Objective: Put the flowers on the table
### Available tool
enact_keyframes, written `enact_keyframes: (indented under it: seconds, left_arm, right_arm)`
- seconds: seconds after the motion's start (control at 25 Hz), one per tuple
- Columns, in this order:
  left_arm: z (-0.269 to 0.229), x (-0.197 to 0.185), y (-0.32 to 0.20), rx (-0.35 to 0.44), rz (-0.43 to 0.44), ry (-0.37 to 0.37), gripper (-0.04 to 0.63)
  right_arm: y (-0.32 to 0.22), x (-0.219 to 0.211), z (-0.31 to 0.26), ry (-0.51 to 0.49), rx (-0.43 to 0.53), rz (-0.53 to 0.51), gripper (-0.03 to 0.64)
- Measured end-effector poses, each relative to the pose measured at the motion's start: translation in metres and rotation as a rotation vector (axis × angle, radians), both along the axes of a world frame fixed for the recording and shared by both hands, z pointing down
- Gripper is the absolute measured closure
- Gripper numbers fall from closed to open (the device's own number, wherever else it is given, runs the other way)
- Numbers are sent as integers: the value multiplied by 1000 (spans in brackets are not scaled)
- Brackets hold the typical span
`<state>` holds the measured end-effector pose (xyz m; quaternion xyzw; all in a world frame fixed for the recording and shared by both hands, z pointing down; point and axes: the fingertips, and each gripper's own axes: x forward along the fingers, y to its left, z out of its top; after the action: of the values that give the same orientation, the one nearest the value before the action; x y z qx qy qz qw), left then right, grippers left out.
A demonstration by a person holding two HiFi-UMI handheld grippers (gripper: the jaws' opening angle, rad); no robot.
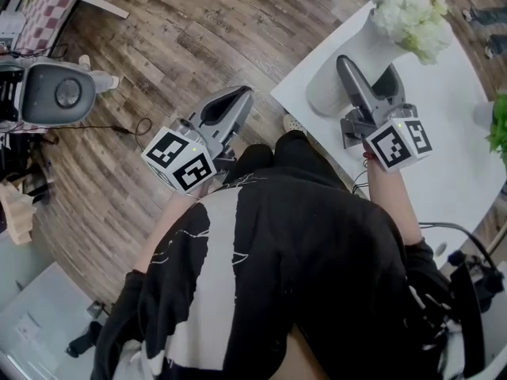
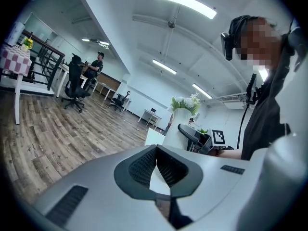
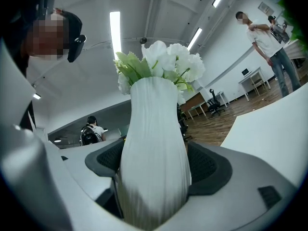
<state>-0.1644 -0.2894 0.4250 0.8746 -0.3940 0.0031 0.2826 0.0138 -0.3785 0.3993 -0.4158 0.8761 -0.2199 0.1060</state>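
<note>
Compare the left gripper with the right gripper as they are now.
The left gripper's jaws are together with nothing between them; the right gripper's jaws are shut on the white ribbed vase of flowers. The left gripper hangs over the wooden floor; the right gripper is over the white table. Both have the same grey body.

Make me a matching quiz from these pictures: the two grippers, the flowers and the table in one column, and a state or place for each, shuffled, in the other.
1. left gripper
2. right gripper
3. flowers
4. table

A. white top, below the right gripper
B. shut, empty, above the wooden floor
C. shut on the ribbed white vase
D. sticking out of the vase's mouth

Pairs: 1-B, 2-C, 3-D, 4-A
</note>
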Motion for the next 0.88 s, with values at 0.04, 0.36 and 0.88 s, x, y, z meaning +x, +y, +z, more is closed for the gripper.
enact_keyframes:
  seconds: [0.04, 0.36, 0.88]
  left_arm:
    - [1, 0, 0, 0, 0, -1, 581]
    - [6, 0, 8, -4, 12, -5, 580]
    - [2, -11, 14, 6, -7, -1, 580]
  right_arm:
    - [1, 0, 1, 2, 6, 1, 196]
    - [9, -5, 1, 44, 51, 10, 196]
    - [20, -13, 0, 117, 94, 13, 196]
